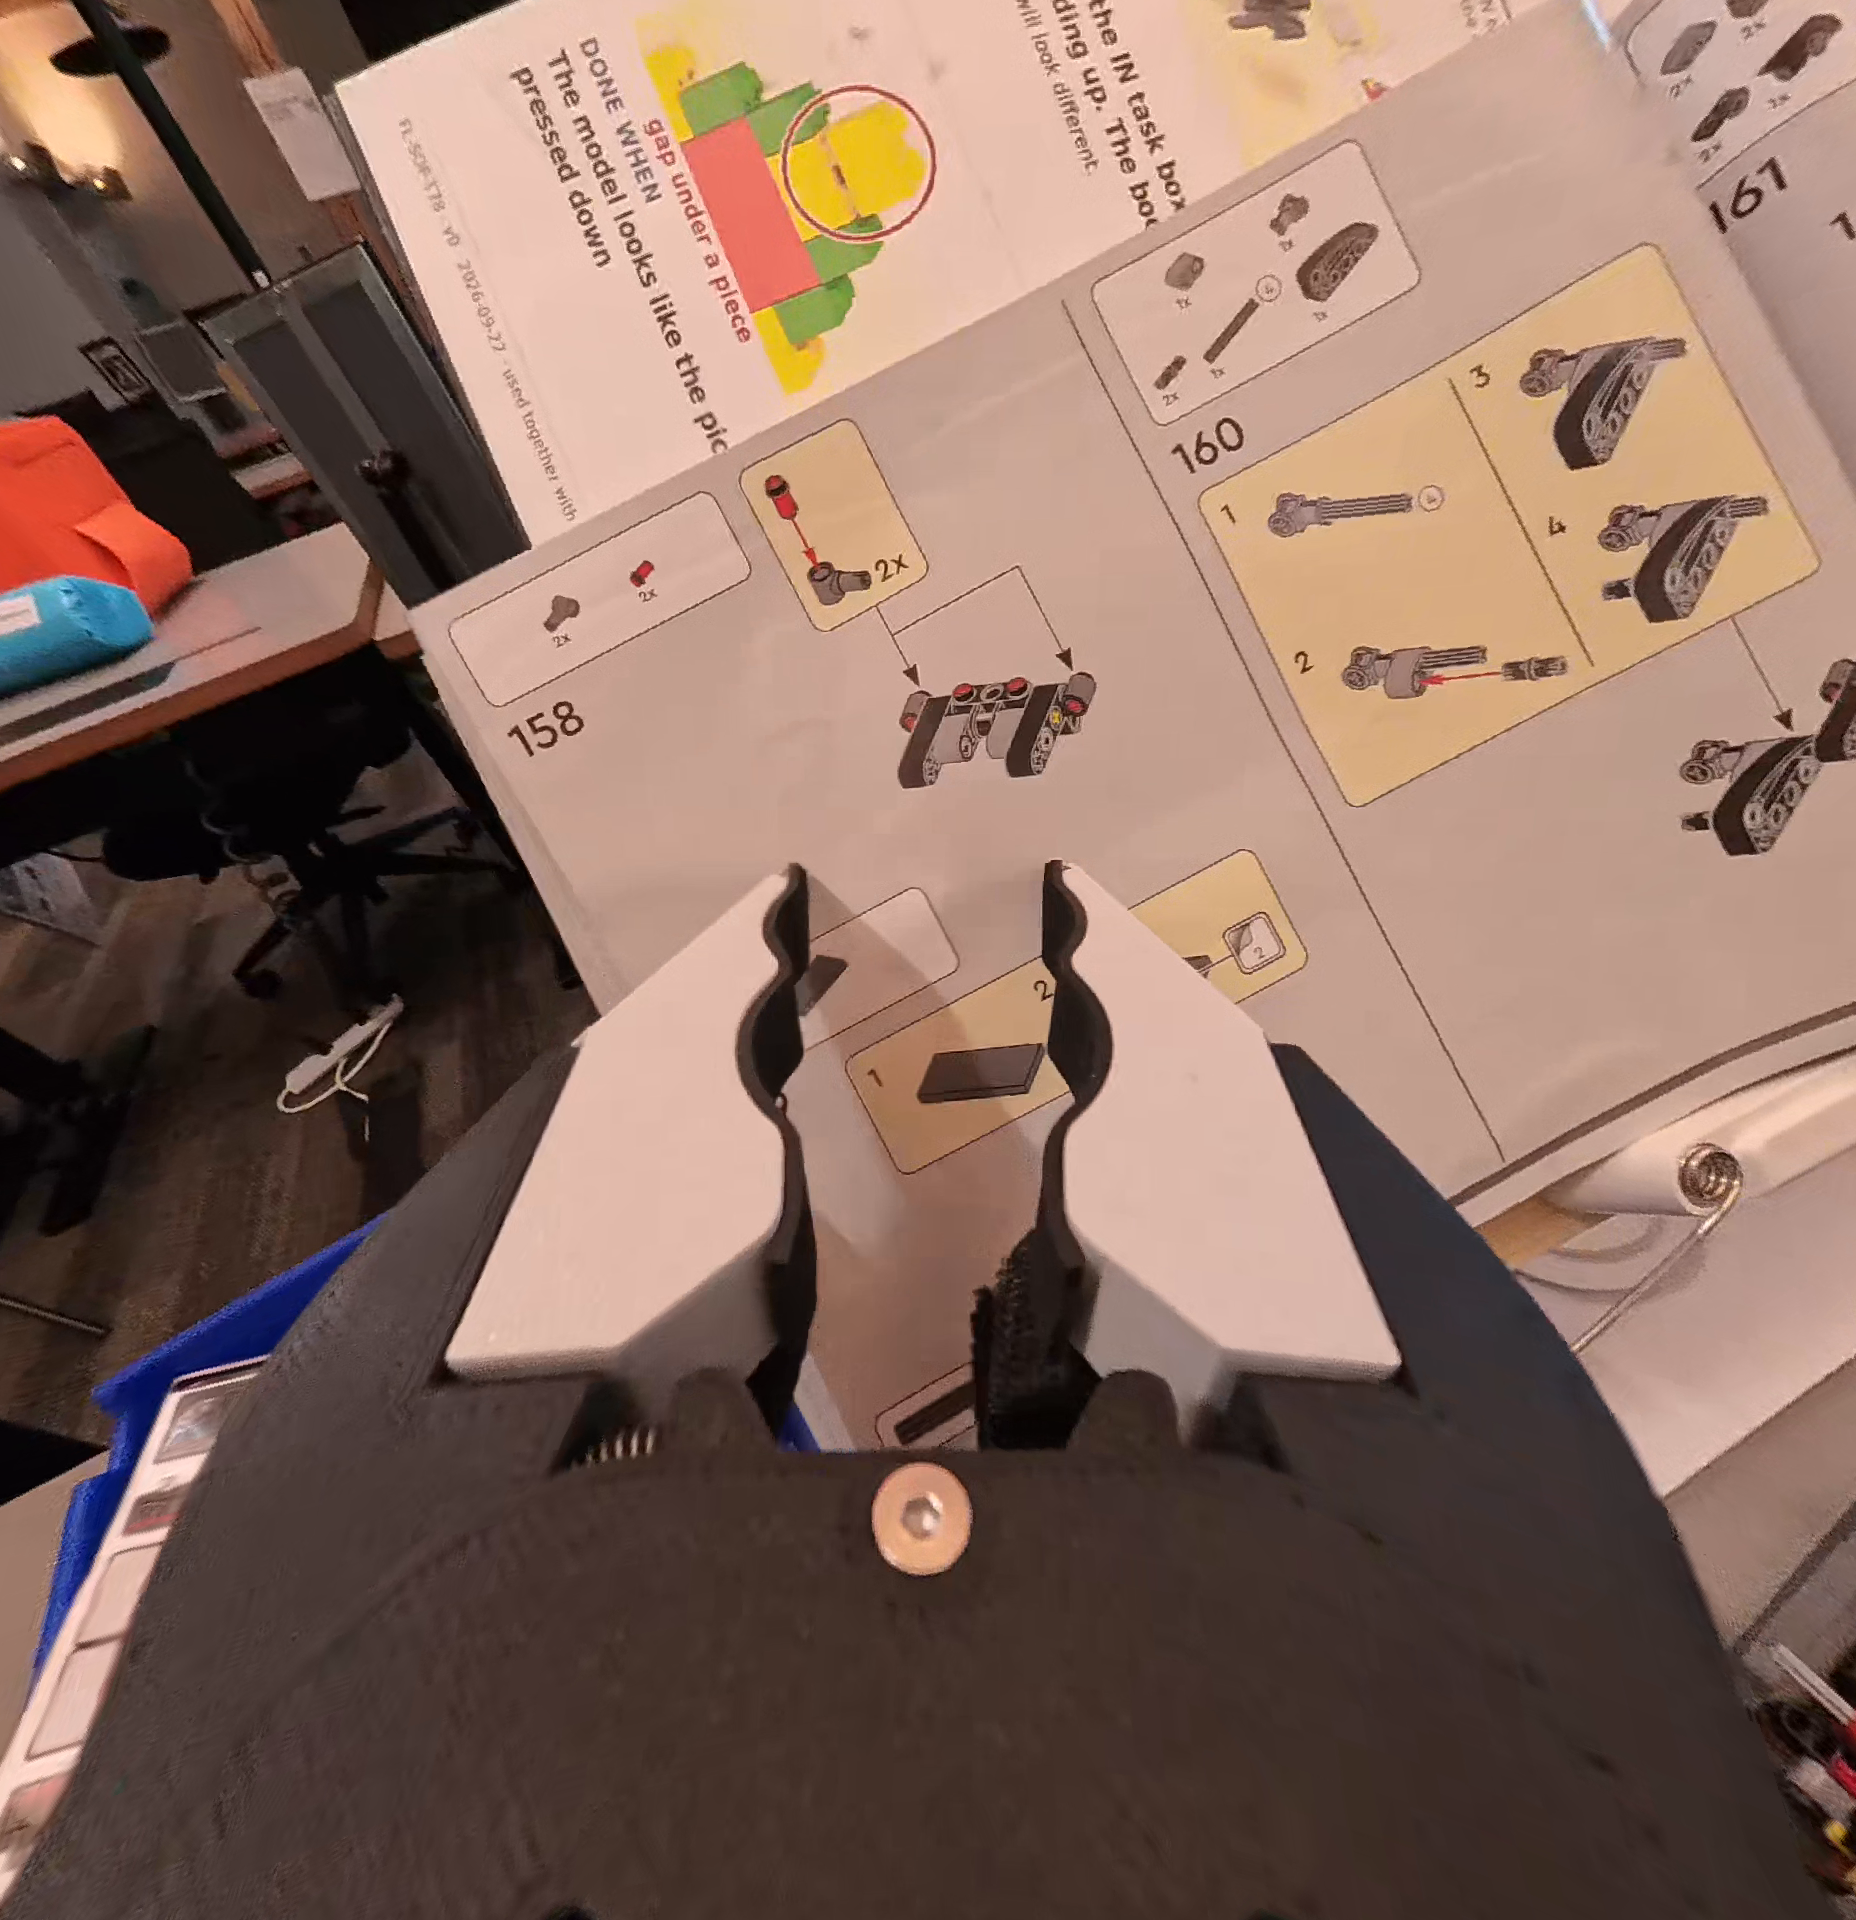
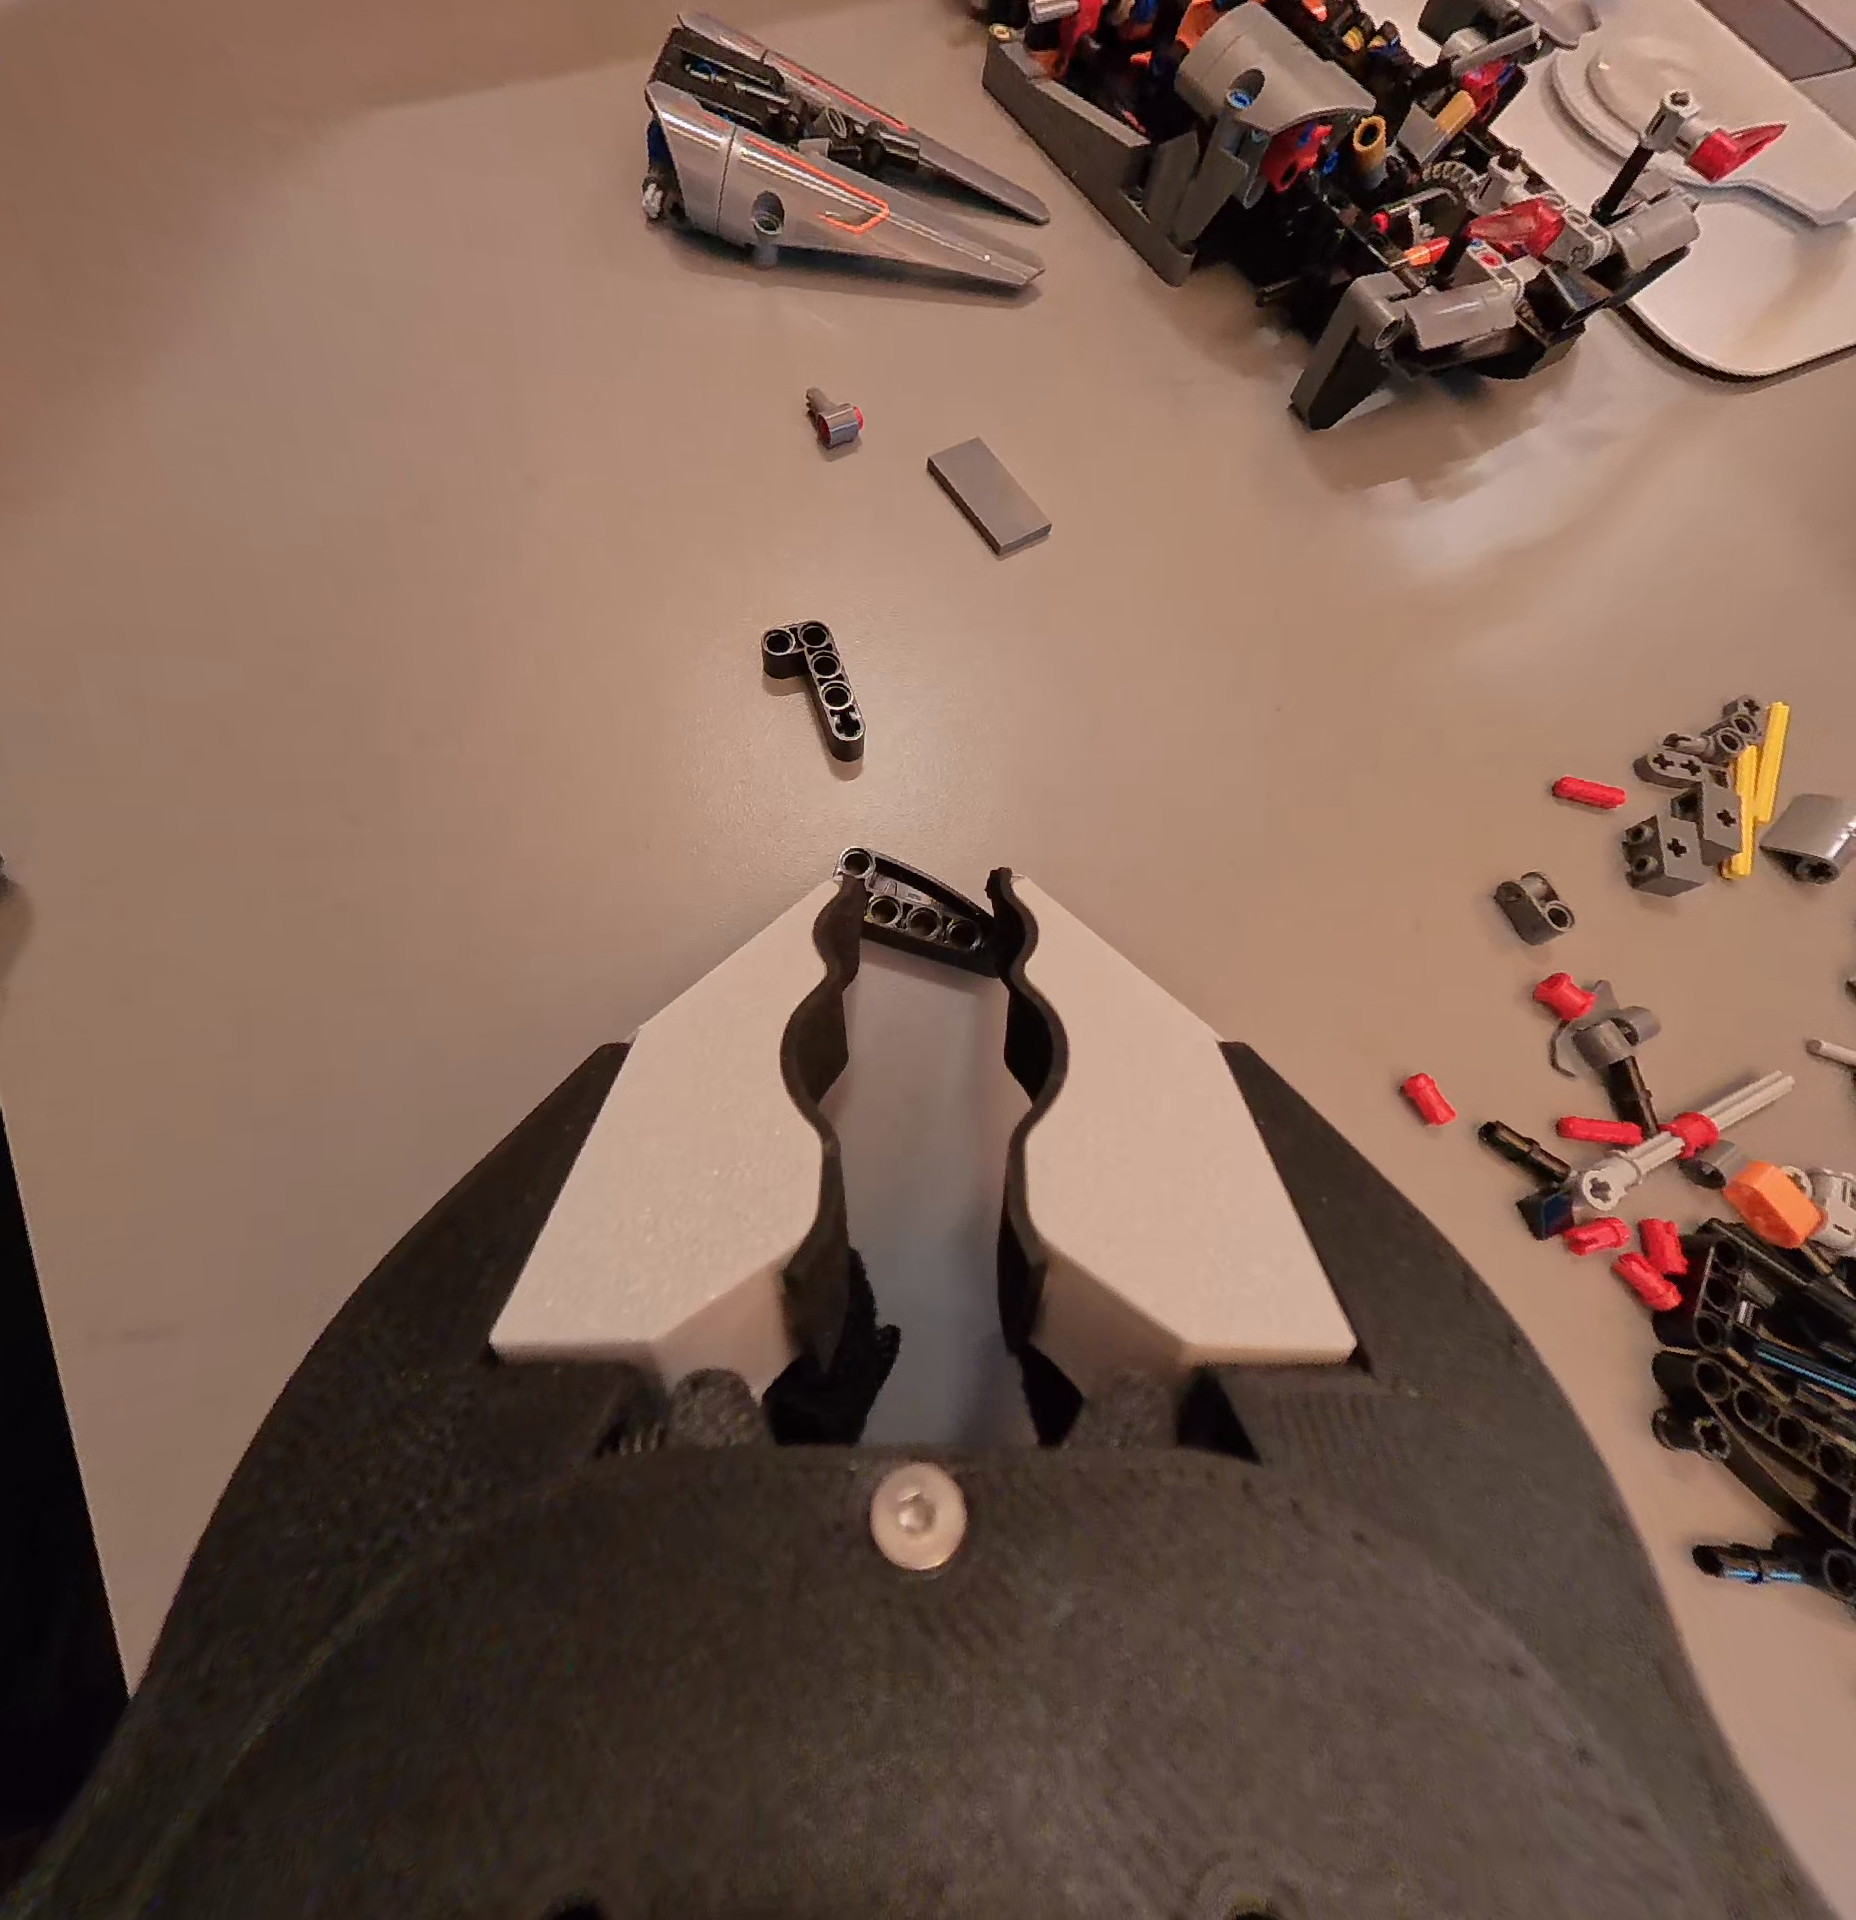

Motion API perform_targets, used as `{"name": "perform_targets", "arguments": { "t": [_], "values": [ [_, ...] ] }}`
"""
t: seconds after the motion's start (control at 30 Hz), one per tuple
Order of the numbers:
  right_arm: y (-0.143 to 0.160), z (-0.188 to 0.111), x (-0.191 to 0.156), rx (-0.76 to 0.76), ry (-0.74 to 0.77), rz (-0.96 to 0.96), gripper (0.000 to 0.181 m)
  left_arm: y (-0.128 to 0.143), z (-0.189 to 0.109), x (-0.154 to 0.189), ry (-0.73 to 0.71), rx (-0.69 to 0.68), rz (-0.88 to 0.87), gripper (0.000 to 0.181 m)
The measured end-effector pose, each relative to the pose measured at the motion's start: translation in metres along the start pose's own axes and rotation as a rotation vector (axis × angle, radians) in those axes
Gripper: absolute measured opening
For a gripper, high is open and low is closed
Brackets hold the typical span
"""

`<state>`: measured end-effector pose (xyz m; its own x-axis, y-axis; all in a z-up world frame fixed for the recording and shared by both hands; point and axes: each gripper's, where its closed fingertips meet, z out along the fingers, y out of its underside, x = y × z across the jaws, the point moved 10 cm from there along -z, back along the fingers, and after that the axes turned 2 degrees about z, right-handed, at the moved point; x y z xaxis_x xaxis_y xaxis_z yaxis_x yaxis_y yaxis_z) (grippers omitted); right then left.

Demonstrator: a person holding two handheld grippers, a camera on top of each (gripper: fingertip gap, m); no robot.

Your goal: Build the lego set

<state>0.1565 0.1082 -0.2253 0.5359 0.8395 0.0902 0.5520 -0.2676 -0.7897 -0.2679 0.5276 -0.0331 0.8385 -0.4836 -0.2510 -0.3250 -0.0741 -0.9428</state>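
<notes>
**Gripping a black panel piece for the build**

The curved black panel piece [image 2: 919, 914] is clamped at the right gripper [image 2: 929, 883] tips, short of the black L-beam [image 2: 822, 686], presumably for fitting. The left gripper [image 1: 924, 883] is held apart and empty before the instruction booklet [image 1: 1319, 727], likely for consultation.

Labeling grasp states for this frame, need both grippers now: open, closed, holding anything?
Left gripper: open, empty, aimed at the instruction booklet.
Right gripper: shut on the black curved beam at its fingertips.

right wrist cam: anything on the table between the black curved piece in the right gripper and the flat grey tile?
Yes, in the right wrist view: one black L-shaped beam lies flat between the black curved piece and the grey tile, touching neither.
</notes>
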Motion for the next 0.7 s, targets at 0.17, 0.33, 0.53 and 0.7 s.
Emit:
{"name": "perform_targets", "arguments": {
  "t": [0.17,0.33,0.53,0.7],
  "values": [
    [0.0,0.0,0.0,0.003,-0.003,-0.002,0.024,0.001,0.0,-0.004,-0.025,0.026,-0.011,0.045],
    [0.0,-0.001,0.0,0.005,-0.002,-0.002,0.024,0.001,0.003,-0.009,-0.025,0.025,-0.073,0.07],
    [0.0,-0.001,0.0,0.009,-0.004,-0.001,0.024,0.003,0.004,-0.009,-0.03,0.048,-0.113,0.07],
    [0.0,-0.001,0.0,0.013,-0.006,-0.002,0.024,0.003,0.007,-0.006,0.012,0.048,-0.13,0.053]
  ]
}}
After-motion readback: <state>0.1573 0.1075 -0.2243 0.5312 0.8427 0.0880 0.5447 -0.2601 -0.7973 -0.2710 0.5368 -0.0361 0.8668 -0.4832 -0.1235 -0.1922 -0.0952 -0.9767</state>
